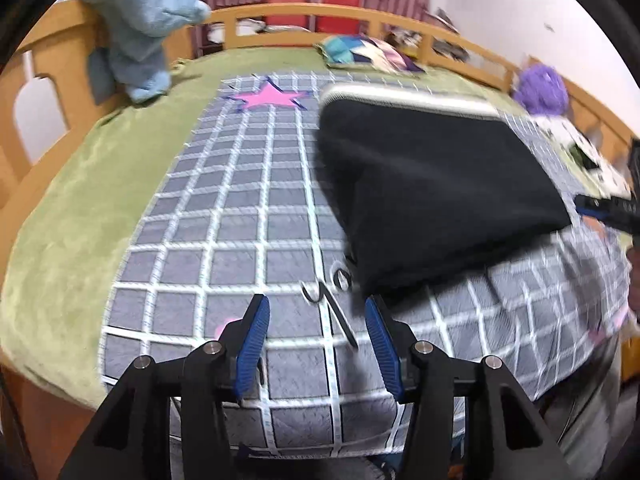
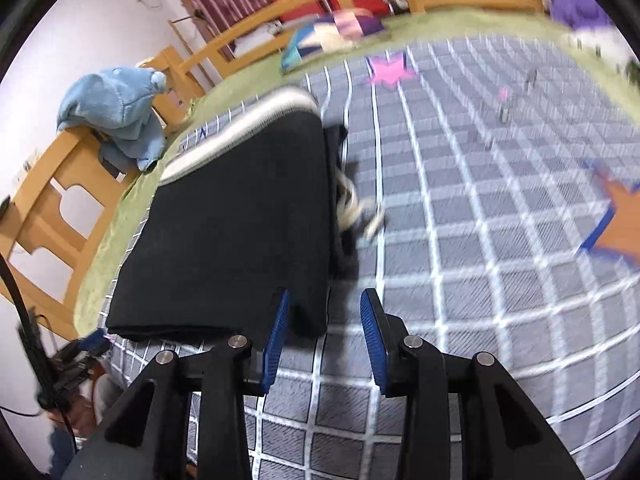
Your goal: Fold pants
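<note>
Black pants [image 1: 432, 184] with a white and grey striped waistband lie folded into a rectangle on the grey checked blanket [image 1: 240, 216]. My left gripper [image 1: 318, 320] is open and empty, just in front of the fold's near left corner. In the right wrist view the pants [image 2: 240, 220] lie ahead and to the left, a pale drawstring [image 2: 356, 208] sticking out at their right edge. My right gripper [image 2: 324, 316] is open and empty at the pants' near right corner. It also shows in the left wrist view at the far right edge [image 1: 612, 208].
The blanket covers a green bed sheet [image 1: 80, 200] inside a wooden bed rail [image 1: 360, 16]. A blue plush toy [image 1: 140, 28] hangs on the left rail. A patchwork pillow [image 1: 364, 54] and a purple plush [image 1: 542, 88] lie at the far side.
</note>
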`<state>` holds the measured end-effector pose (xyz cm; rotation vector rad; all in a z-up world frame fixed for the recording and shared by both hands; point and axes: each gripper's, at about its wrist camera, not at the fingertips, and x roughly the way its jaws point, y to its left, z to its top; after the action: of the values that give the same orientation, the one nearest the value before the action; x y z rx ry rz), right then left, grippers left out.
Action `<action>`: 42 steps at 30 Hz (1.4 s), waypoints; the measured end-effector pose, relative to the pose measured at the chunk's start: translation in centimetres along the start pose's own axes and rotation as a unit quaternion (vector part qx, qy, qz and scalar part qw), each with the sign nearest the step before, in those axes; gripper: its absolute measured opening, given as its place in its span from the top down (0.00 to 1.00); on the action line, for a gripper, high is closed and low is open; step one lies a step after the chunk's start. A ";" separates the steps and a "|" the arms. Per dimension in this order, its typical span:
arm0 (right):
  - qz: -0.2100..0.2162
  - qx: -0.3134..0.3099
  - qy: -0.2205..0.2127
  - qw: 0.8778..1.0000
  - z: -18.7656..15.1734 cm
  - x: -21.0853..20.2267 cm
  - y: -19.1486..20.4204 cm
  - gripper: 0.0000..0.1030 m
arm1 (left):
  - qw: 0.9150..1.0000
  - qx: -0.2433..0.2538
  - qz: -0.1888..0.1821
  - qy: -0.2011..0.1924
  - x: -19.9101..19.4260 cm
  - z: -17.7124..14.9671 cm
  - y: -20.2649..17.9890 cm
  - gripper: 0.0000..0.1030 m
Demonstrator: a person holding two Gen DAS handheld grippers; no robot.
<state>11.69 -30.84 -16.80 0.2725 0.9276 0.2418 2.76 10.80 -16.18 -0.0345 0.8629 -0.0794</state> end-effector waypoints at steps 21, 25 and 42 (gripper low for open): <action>-0.039 -0.113 -0.059 0.991 2.7 2.4 3.3 0.49 | 0.996 -0.054 -0.070 0.027 5.7 6.1 -3.2 0.40; -0.035 -0.083 -0.080 0.993 8.2 4.5 3.0 0.48 | 0.995 -0.072 -0.071 0.019 6.3 9.1 -2.6 0.40; 0.000 0.004 -0.024 1.000 10.9 11.4 -1.3 0.76 | 0.992 -0.091 -0.084 0.040 10.4 12.6 -2.3 0.40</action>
<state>27.24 -29.75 -19.59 0.2851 0.8805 0.2315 18.95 7.59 -15.66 -0.2758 0.9454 -0.1607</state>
